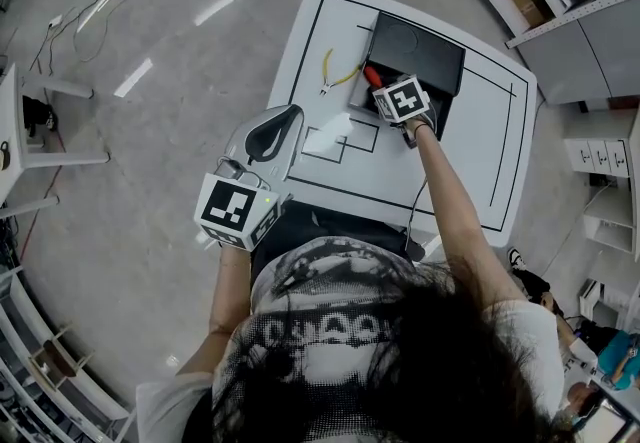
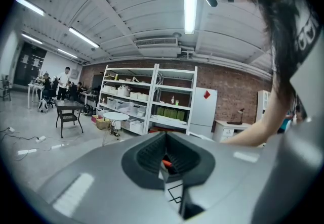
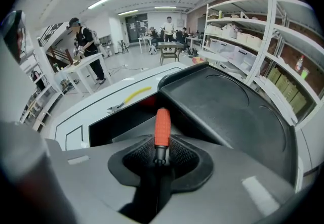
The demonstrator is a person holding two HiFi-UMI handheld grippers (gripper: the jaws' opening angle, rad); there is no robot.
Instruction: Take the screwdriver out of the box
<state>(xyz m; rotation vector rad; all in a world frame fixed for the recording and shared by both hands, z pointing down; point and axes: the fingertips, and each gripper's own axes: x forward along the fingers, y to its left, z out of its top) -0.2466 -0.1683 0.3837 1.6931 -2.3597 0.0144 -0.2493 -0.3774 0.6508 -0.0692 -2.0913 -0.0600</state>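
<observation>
The left gripper is held at about seven o'clock of the white table, over its near left edge. In the left gripper view its jaws are seen only narrowly apart, released, with nothing between them; the marked tabletop shows through the gap. Yellow-handled pliers are laid on the table at nine o'clock of the black box, just beside it. The box is found with its lid thrown open toward twelve o'clock. The right gripper is lowered into the box from six o'clock, steeply tilted downward. Its jaws are clenched on the screwdriver at the dark collar below the handle. The orange handle is pointed ahead toward twelve o'clock, and the tool is seen within the box, over its dark tray.
</observation>
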